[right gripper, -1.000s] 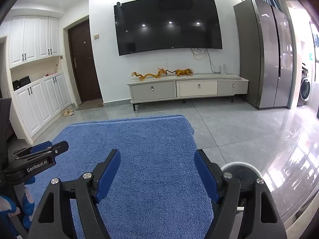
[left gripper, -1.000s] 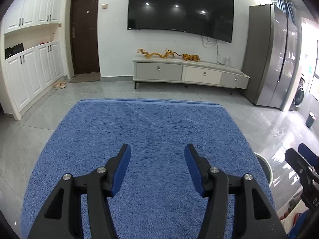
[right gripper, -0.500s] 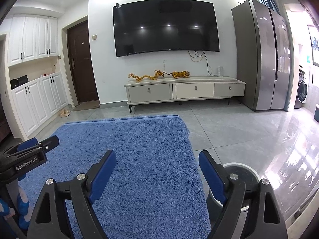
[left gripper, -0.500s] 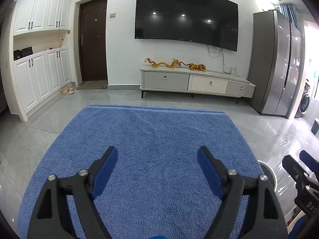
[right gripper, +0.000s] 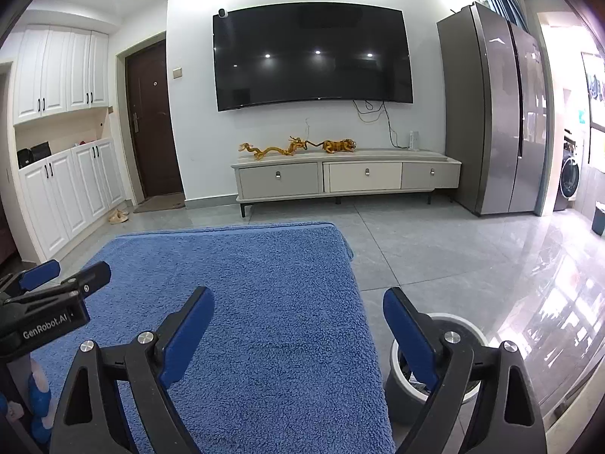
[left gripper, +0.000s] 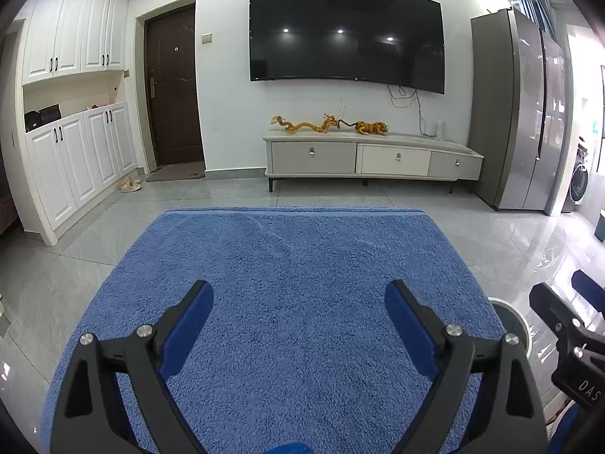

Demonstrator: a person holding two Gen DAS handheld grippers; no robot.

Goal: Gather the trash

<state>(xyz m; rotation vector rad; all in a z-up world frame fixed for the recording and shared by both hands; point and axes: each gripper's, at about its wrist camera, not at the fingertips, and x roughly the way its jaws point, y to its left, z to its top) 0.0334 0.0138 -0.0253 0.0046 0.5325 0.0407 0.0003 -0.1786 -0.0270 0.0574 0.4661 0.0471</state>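
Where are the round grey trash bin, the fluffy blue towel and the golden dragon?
Round grey trash bin (right gripper: pixel 402 393), right wrist view, outer wall.
Fluffy blue towel (left gripper: pixel 295 265), left wrist view, middle.
Golden dragon figurine (right gripper: pixel 276 150), right wrist view, body.

Each black plastic tool (left gripper: pixel 298 295) (right gripper: pixel 298 300) bore blue finger pads (left gripper: pixel 189 325), silver screws and white "GenRobot.AI" lettering.

This is a living room in a home. A big dark television (left gripper: pixel 346 34) hangs on the white wall above a low cabinet with drawers (left gripper: pixel 372 157). A brown entrance door (left gripper: pixel 172 87), white cupboards (left gripper: pixel 72 113), slippers (left gripper: pixel 130 184) on the tiled floor and a tall grey refrigerator (left gripper: pixel 518 113) show it.
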